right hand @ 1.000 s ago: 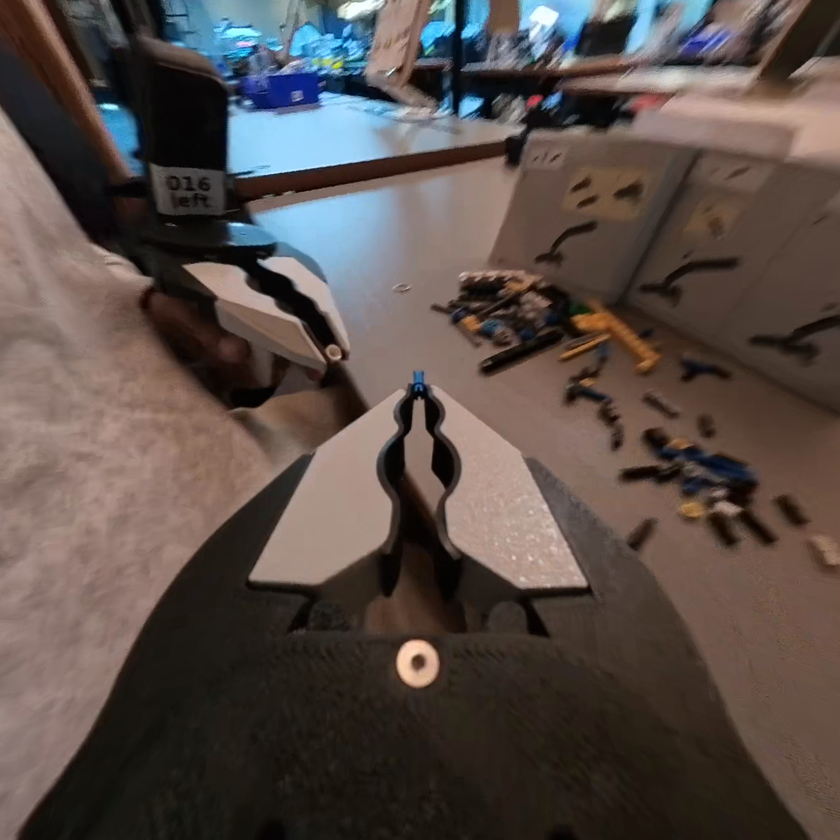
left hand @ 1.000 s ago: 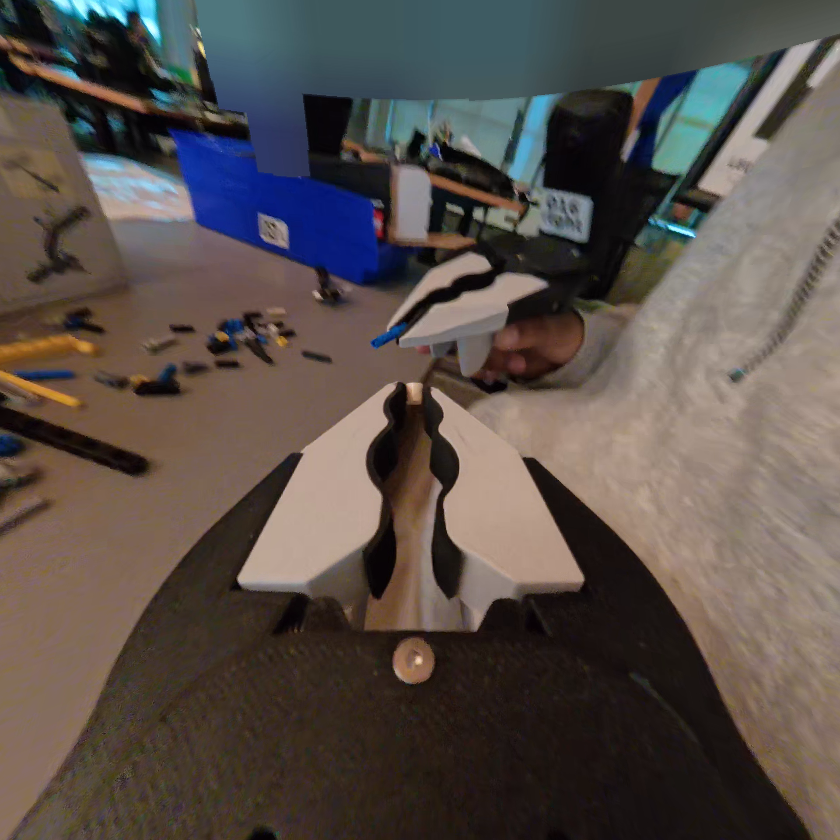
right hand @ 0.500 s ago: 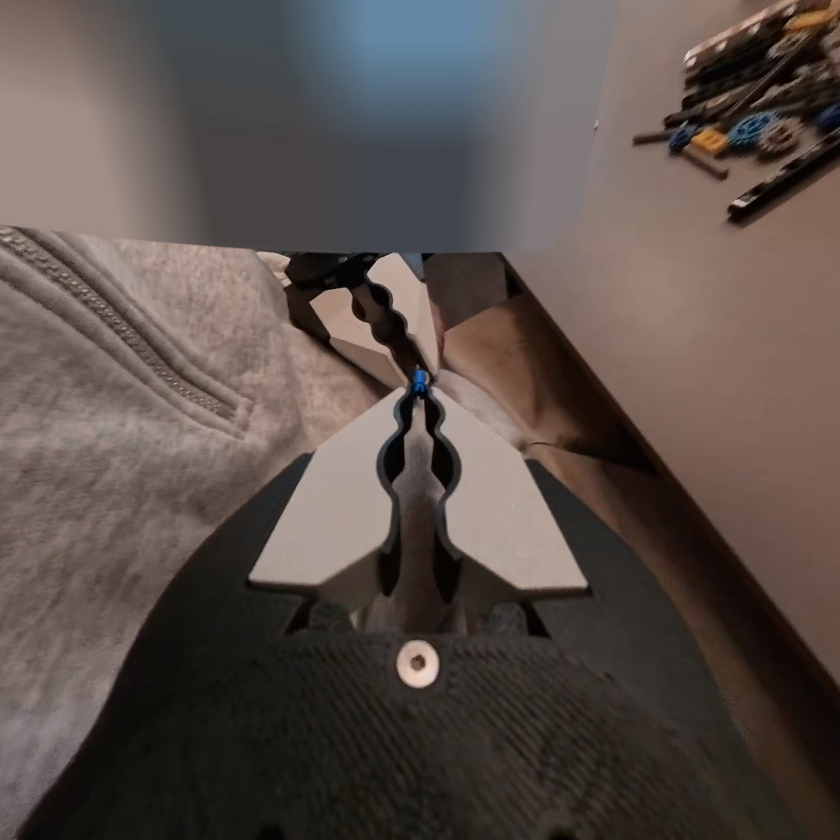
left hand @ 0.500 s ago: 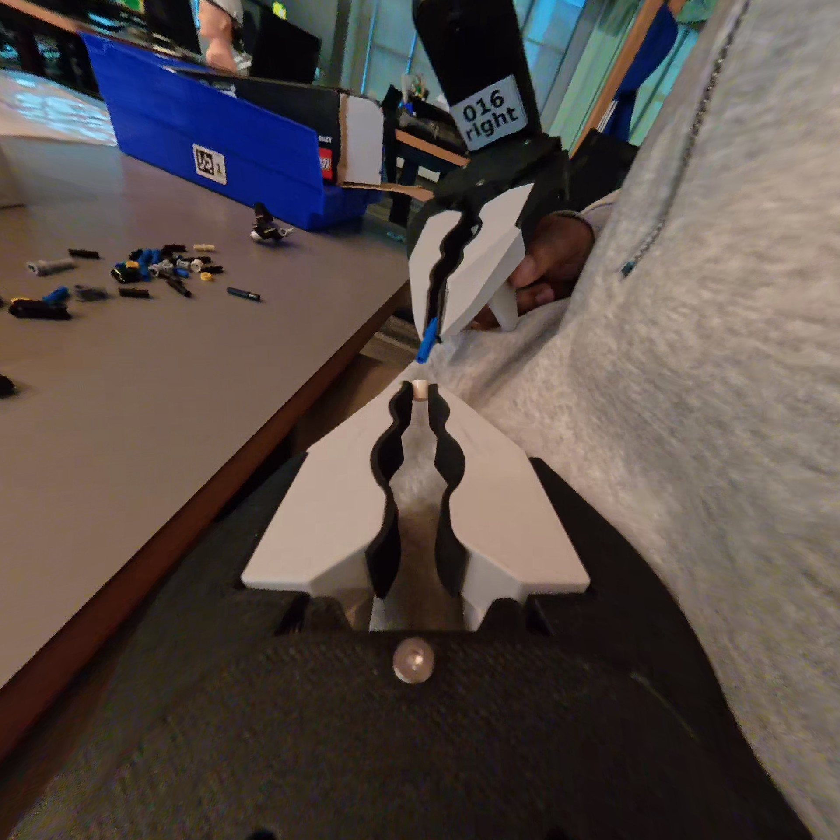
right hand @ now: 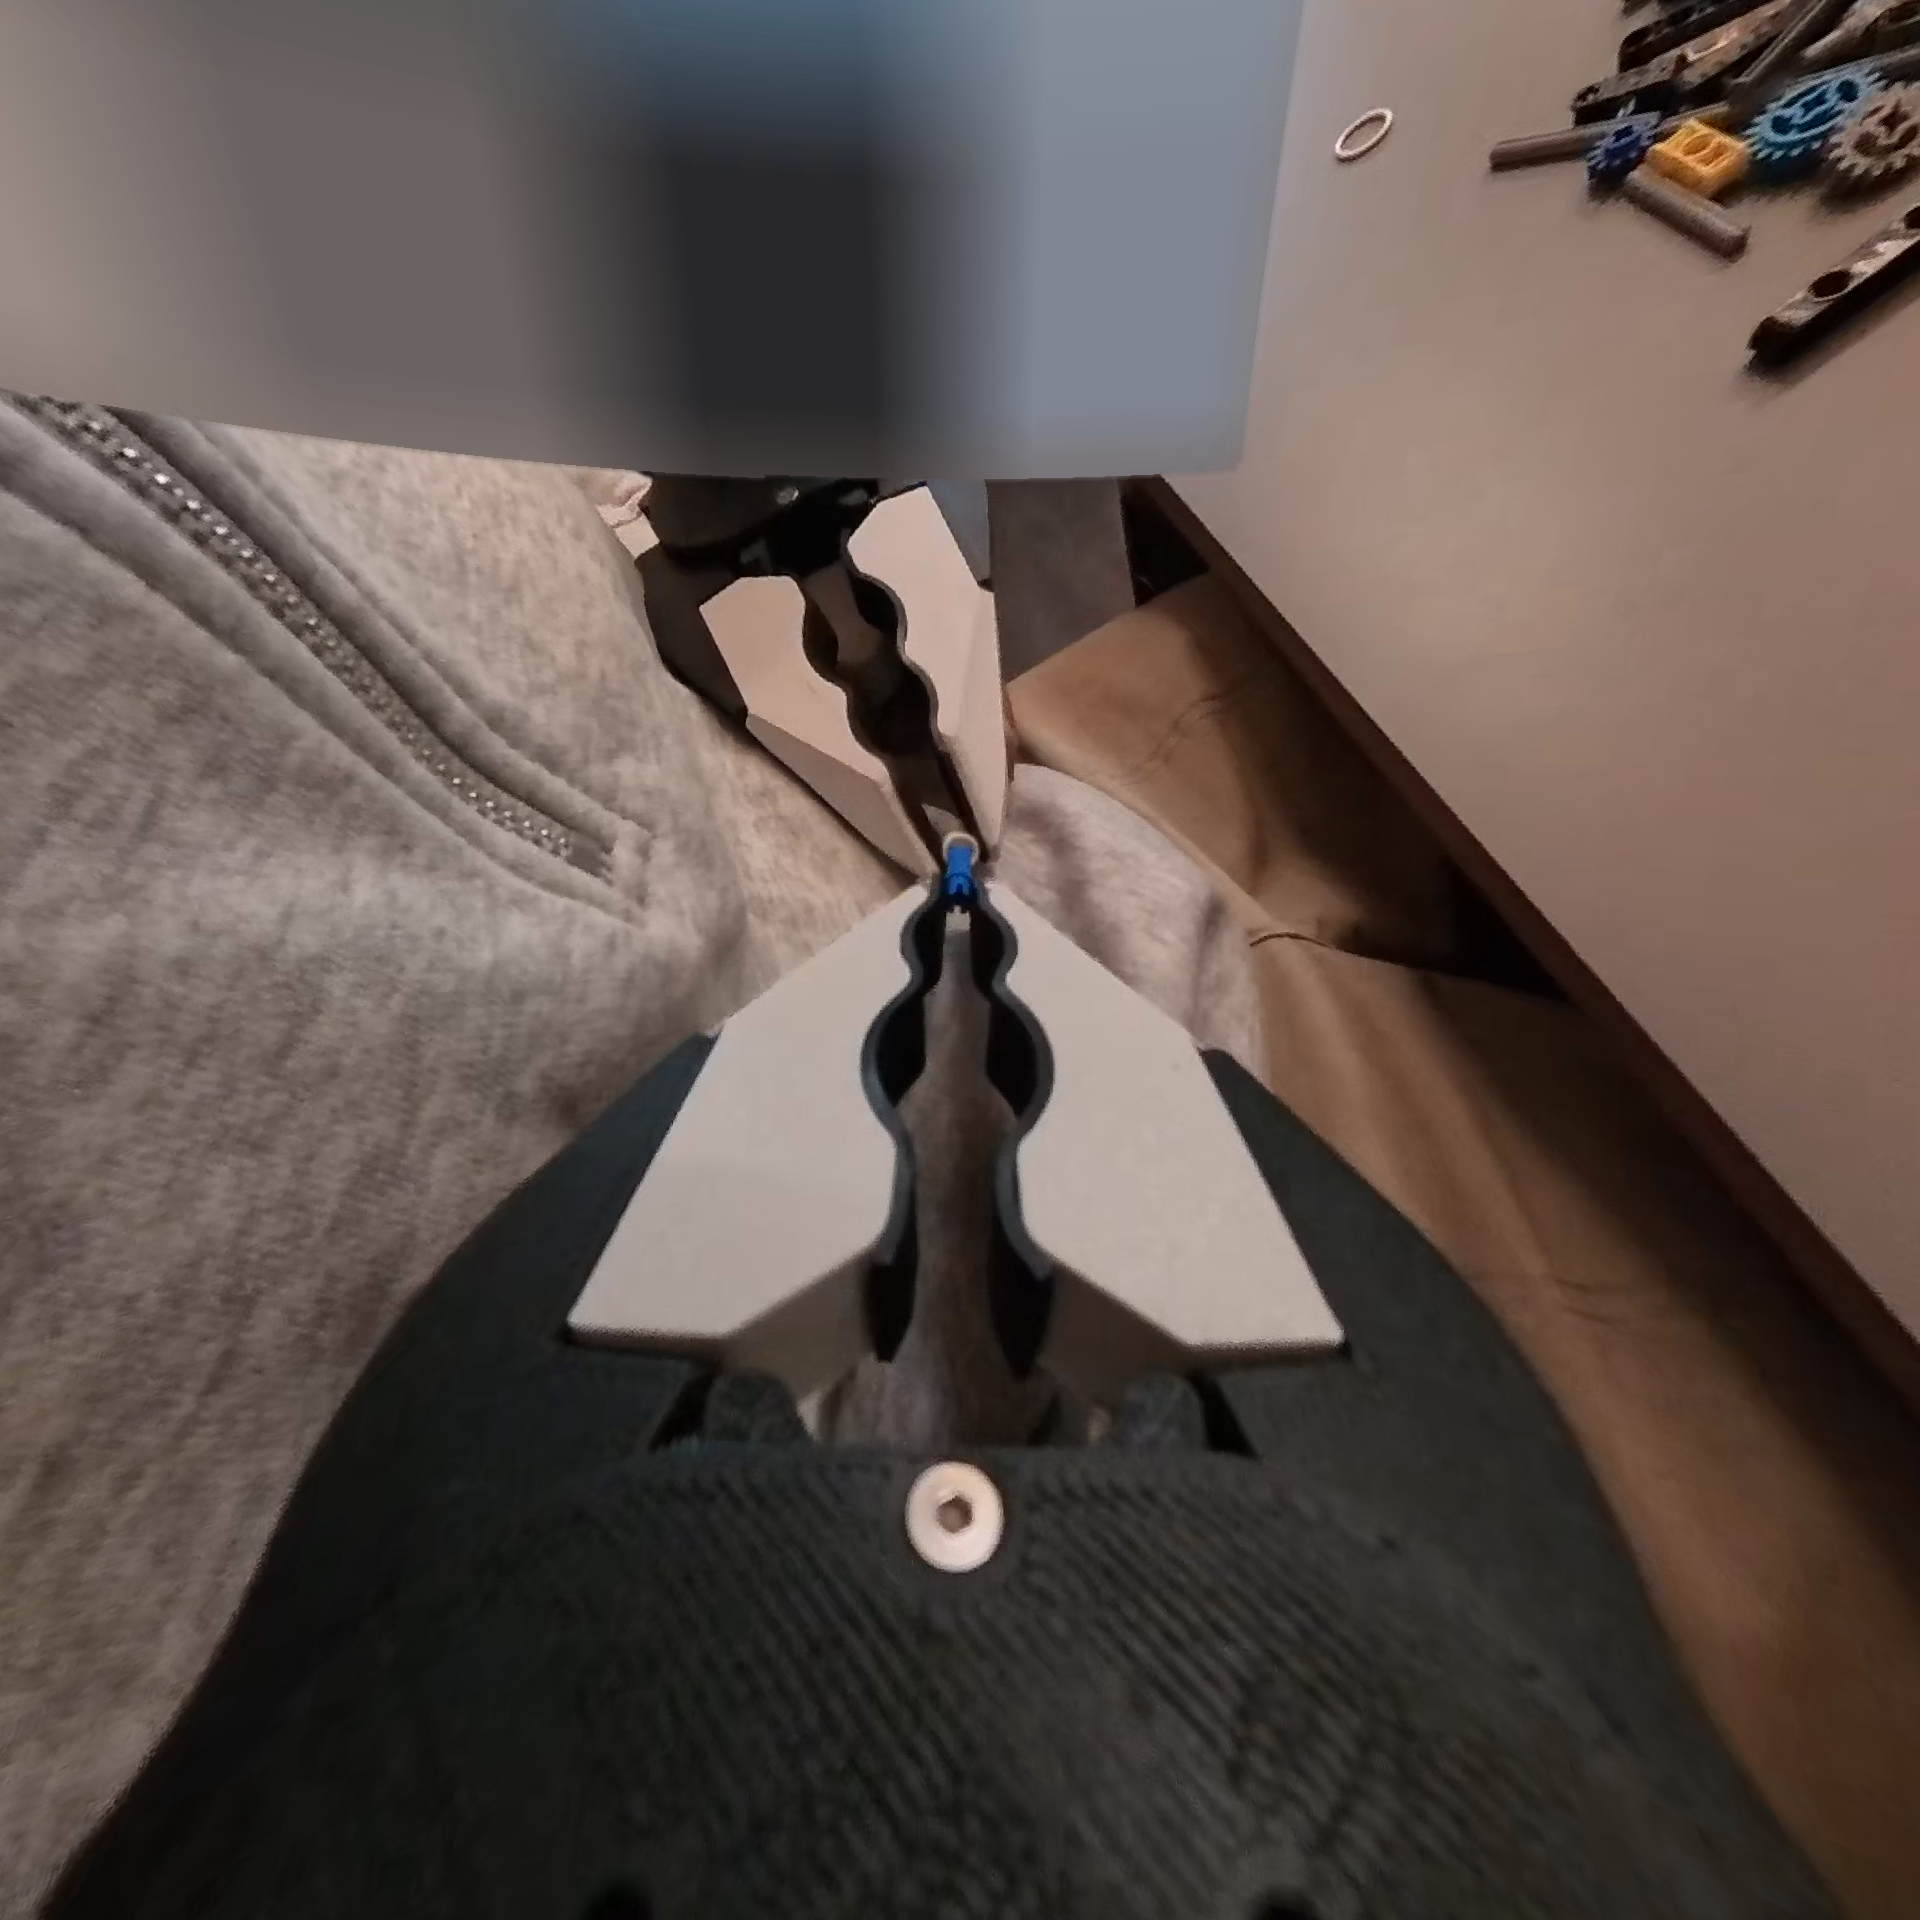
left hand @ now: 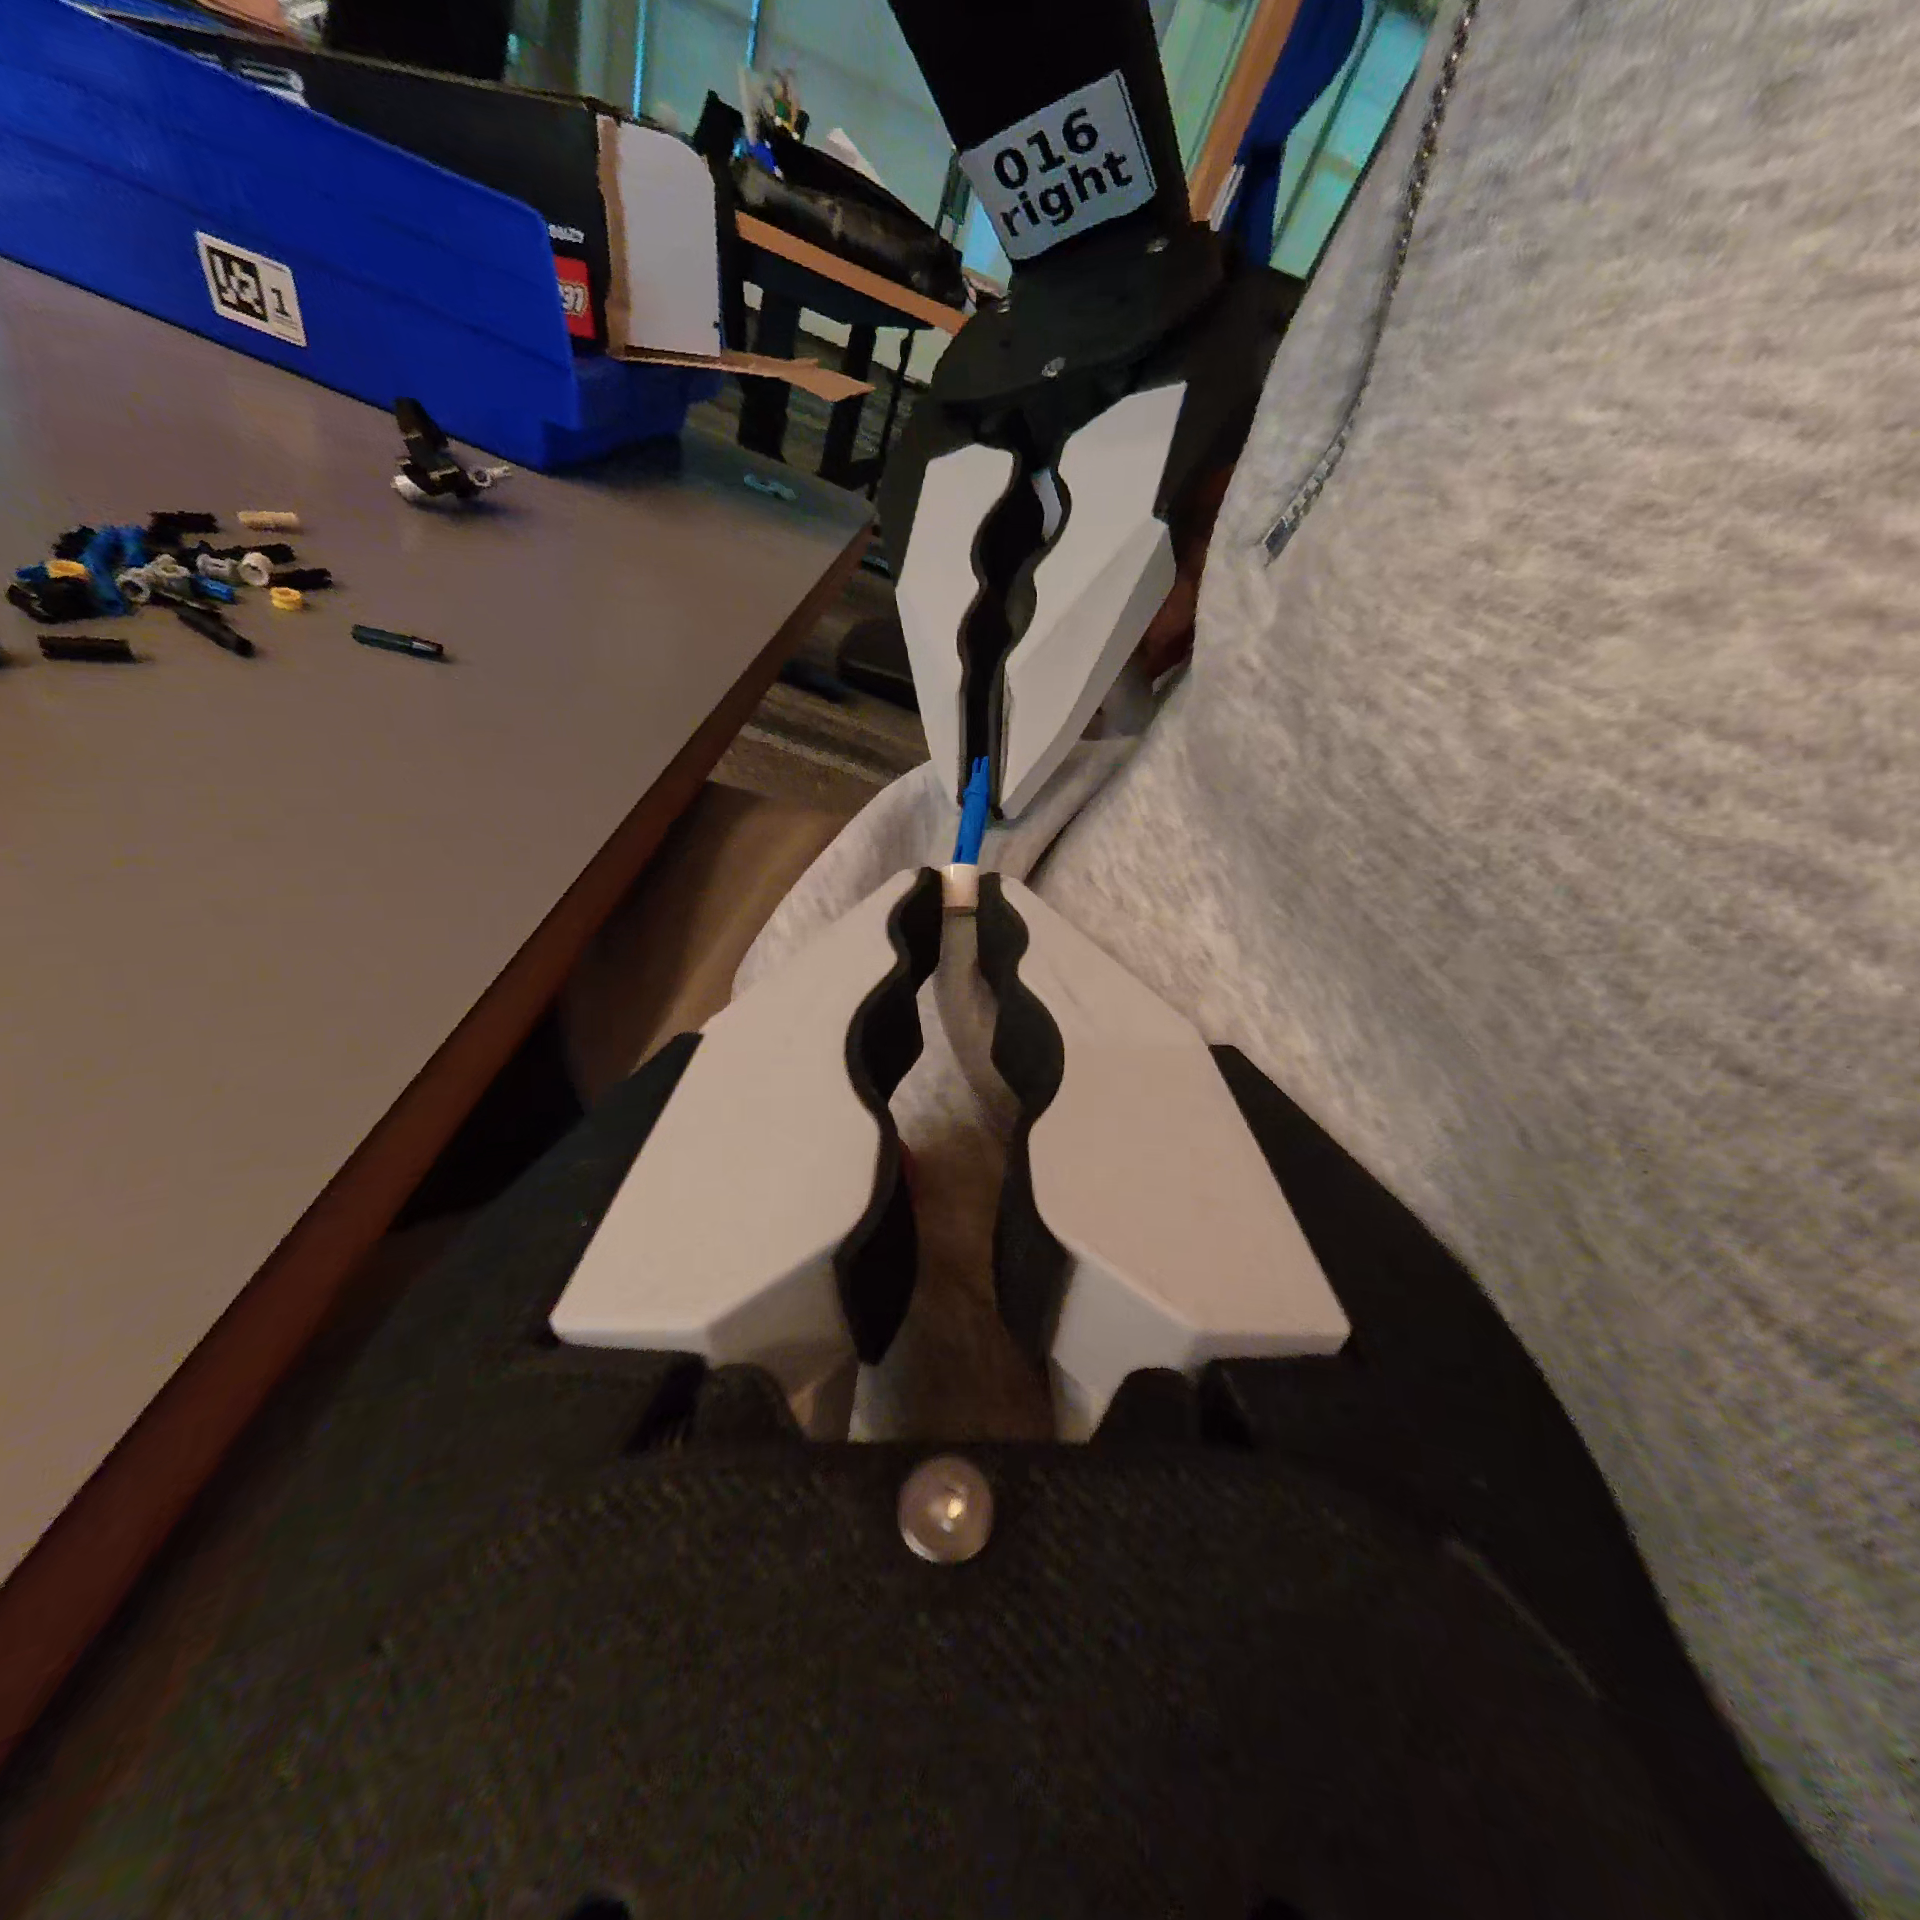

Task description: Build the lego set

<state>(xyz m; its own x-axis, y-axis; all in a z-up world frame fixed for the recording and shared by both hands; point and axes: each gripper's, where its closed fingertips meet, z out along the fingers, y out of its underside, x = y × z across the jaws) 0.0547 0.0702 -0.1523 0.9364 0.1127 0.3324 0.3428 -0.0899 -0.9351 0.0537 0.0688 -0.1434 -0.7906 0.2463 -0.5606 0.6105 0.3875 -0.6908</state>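
Note:
My left gripper [left hand: 958, 891] is shut on a small white bush piece [left hand: 958, 894] at its fingertips. My right gripper [right hand: 954, 900] is shut on a thin blue pin [right hand: 954, 881]. The two grippers face each other tip to tip, off the table's edge, in front of a person's grey zipped top. In the left wrist view the right gripper [left hand: 982, 800] comes down from above and its blue pin [left hand: 971, 823] touches the white bush's top. In the right wrist view the left gripper [right hand: 966, 836] and its white bush [right hand: 962, 837] meet the pin's far end.
The grey table [left hand: 312, 883] lies to the left in the left wrist view, with several small loose lego parts [left hand: 156, 582] and a blue bin [left hand: 312, 260] behind. In the right wrist view, gears, axles and beams [right hand: 1766, 135] lie at the table's far right. The brown table edge [right hand: 1507, 883] runs close by. Only a small space, under 4 cm, lies between the two pairs of fingers.
Both grippers have swung off the table toward the person's body and turned to face each other. The blue pin's tip has closed the gap and now touches the white bush.

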